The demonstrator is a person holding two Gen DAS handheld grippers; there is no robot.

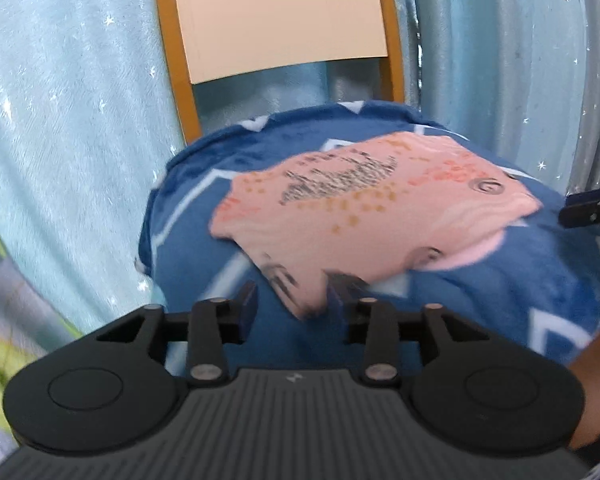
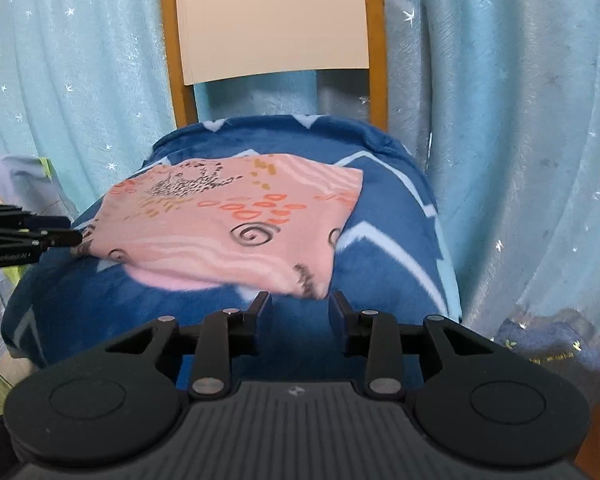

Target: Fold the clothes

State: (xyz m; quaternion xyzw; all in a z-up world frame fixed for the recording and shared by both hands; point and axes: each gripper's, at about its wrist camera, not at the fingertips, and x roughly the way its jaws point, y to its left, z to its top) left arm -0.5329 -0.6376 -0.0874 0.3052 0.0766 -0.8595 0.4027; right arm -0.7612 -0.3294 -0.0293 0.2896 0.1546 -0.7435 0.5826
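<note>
Pink garment (image 2: 236, 224) folded flat on blue blanket (image 2: 384, 208), near corners just ahead of left claw (image 1: 294, 300) and right claw (image 2: 300, 304); both parted, gripping nothing.

A folded garment (image 2: 228, 224) lies on a blanket (image 2: 380, 216) spread over a chair seat. The chair back (image 2: 274, 24) stands behind it, with a curtain (image 2: 500, 120) behind and on both sides. The left gripper (image 1: 292, 296) sits at the garment's near left corner, the right gripper (image 2: 300, 304) at its near right corner.
</note>
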